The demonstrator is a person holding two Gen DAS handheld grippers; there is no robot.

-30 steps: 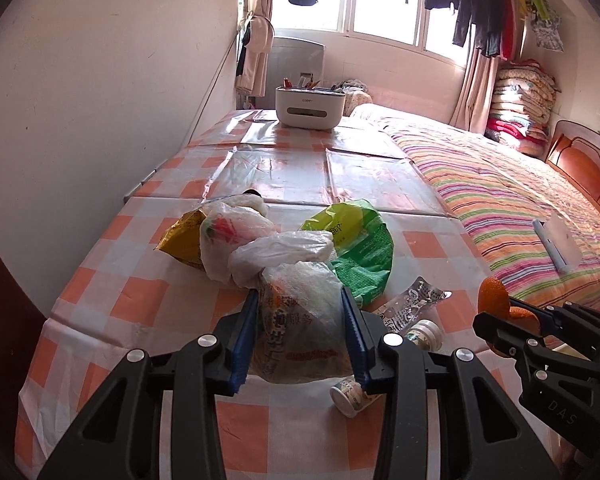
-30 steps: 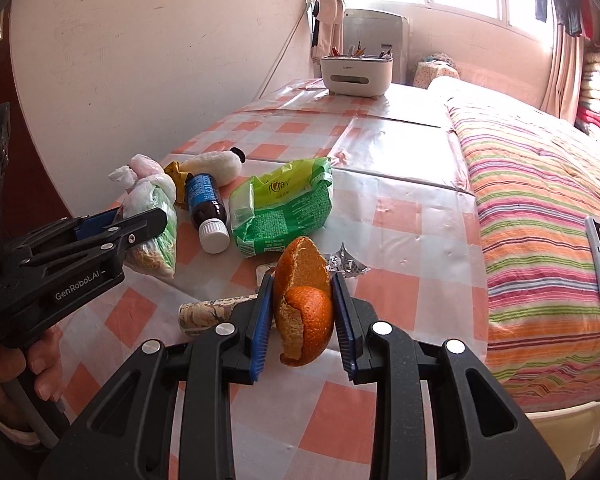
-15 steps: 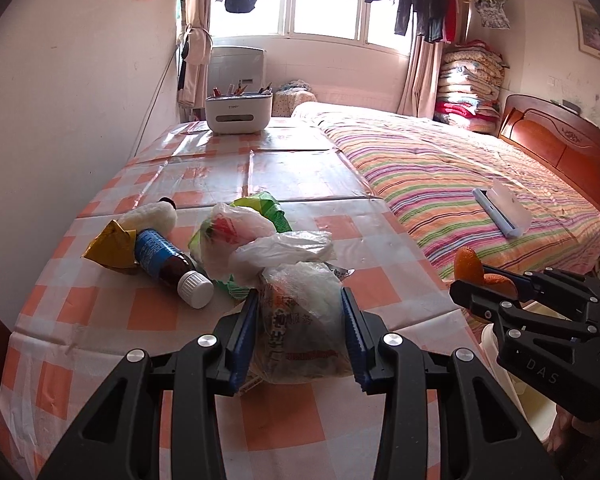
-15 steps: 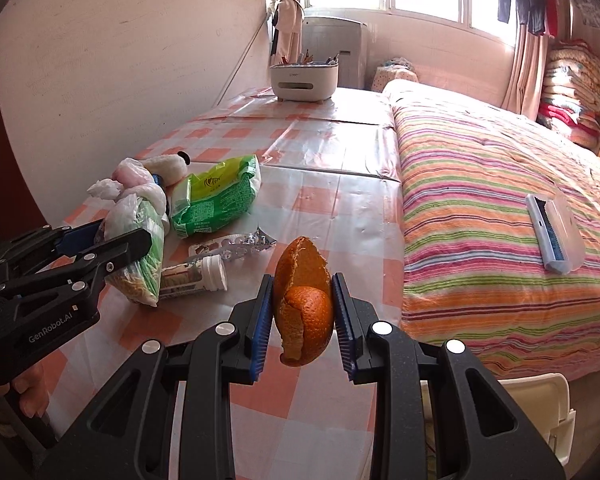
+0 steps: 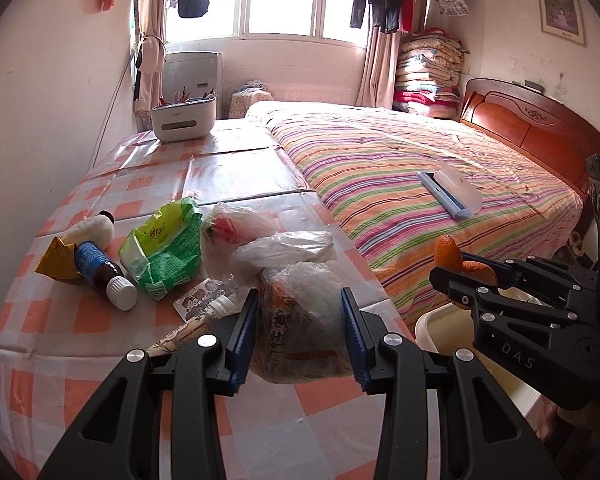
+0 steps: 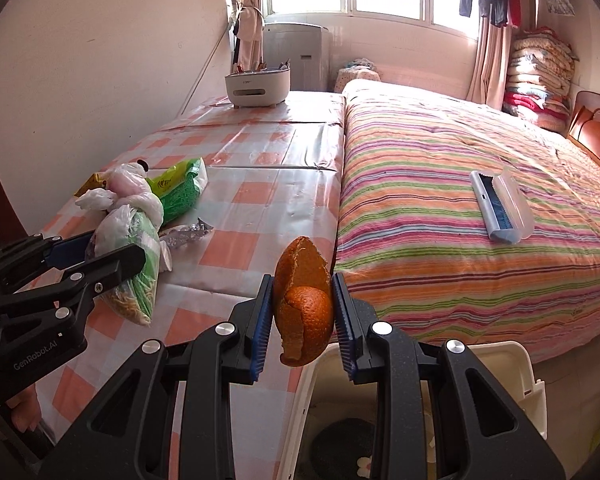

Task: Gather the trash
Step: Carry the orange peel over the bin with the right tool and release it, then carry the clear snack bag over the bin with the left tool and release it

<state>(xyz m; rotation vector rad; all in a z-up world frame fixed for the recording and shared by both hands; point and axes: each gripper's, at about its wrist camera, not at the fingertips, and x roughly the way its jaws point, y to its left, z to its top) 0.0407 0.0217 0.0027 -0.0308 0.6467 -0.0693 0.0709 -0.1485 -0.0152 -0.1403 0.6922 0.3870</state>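
Left gripper [image 5: 298,332]: I am clamping a tied clear plastic bag [image 5: 300,320] of food scraps between its blue pads; the jaws are closed partway onto the bag's sides. The bag is hanging above the near end of the table [image 5: 100,368], its knotted white top [image 5: 288,246] standing up ahead of the pads.

Right gripper [image 6: 302,320]: I am pinching a piece of orange peel [image 6: 304,304], the jaws drawn in tight on both faces of it. The peel is hanging over the near rim of a white bin [image 6: 496,360] standing on the floor between table and bed [image 6: 460,184].

Lying on the checked tablecloth, well apart from both grippers:
- green snack packet [image 5: 166,248], crumpled
- brown medicine bottle [image 5: 100,276] with blue label and white cap, on its side
- yellow wrapper [image 5: 54,262], touching the bottle
- white fluffy item with a dark tip [image 5: 92,232], behind the bottle
- silver blister pack [image 5: 204,298]
- small printed tube [image 5: 180,336], beside the left finger

Far end of table: white desk organiser [image 5: 183,120] holding pens. On the bed: a lint brush [image 5: 448,194].
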